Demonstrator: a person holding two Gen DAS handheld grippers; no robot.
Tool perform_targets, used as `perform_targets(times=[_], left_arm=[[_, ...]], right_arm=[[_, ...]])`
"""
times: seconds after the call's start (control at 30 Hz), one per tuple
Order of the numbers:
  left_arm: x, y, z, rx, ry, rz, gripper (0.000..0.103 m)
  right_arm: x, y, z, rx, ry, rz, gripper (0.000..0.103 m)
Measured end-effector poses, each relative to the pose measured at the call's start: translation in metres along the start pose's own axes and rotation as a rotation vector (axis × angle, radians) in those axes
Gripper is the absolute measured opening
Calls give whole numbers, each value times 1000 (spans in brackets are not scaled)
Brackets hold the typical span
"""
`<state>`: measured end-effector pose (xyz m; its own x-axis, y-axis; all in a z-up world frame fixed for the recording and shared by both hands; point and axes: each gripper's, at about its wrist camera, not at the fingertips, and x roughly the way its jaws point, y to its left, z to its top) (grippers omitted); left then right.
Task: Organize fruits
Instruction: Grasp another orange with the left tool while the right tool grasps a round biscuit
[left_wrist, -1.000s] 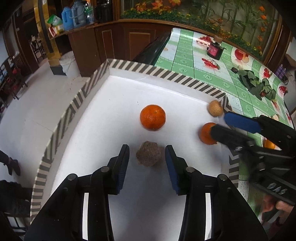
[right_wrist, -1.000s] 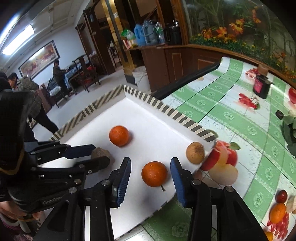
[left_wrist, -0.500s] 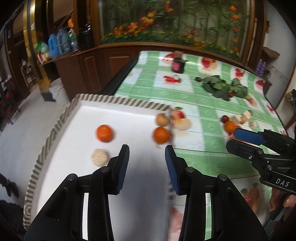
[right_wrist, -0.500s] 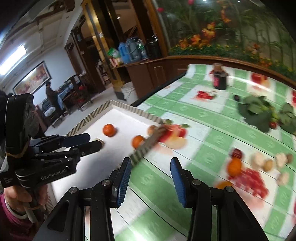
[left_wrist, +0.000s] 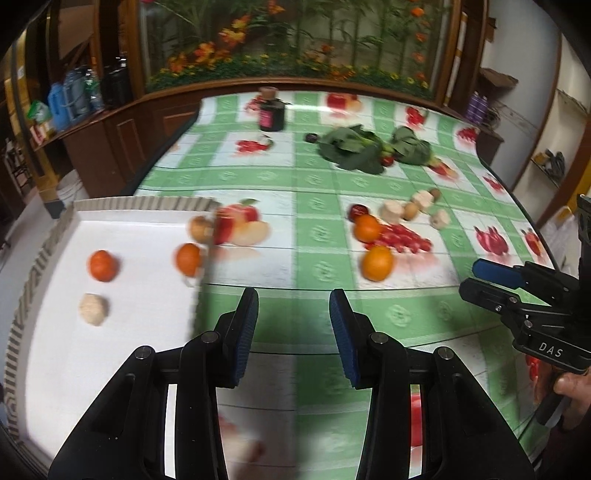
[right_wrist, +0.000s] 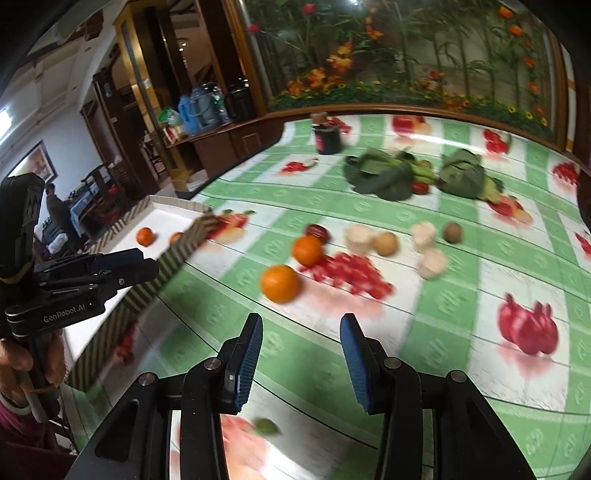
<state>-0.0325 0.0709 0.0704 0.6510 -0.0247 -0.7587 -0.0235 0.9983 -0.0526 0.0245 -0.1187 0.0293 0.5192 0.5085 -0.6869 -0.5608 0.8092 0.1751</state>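
Mostly, motion blur smears the tray (left_wrist: 48, 243) and its fruit (left_wrist: 102, 265).

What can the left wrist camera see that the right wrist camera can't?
Only the left wrist view shows the pale lumpy fruit in the white tray and the tray's whole floor. Only the right wrist view shows a person far back in the room. Both show two oranges on the green tablecloth, leafy greens, a dark jar, and both grippers, open and empty: left, right.
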Motion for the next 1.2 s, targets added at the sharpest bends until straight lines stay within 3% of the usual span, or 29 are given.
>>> perform_targets(times=[0.33,0.6,1.1,1.2], left_arm=[[31,-36,3,31,69,-72,40],[51,-50,10,33,100,-99,40],[82,-59,25,39,137,-94,40],[91,-62,27,46,155,-91,40]], right_arm=[[-12,-50,-16,105,-9,-23,43],[-9,-87,-5,186,-13,-68,43],[54,-97,41,71,41,-113,43],[64,-97,42,41,60,-140,31]])
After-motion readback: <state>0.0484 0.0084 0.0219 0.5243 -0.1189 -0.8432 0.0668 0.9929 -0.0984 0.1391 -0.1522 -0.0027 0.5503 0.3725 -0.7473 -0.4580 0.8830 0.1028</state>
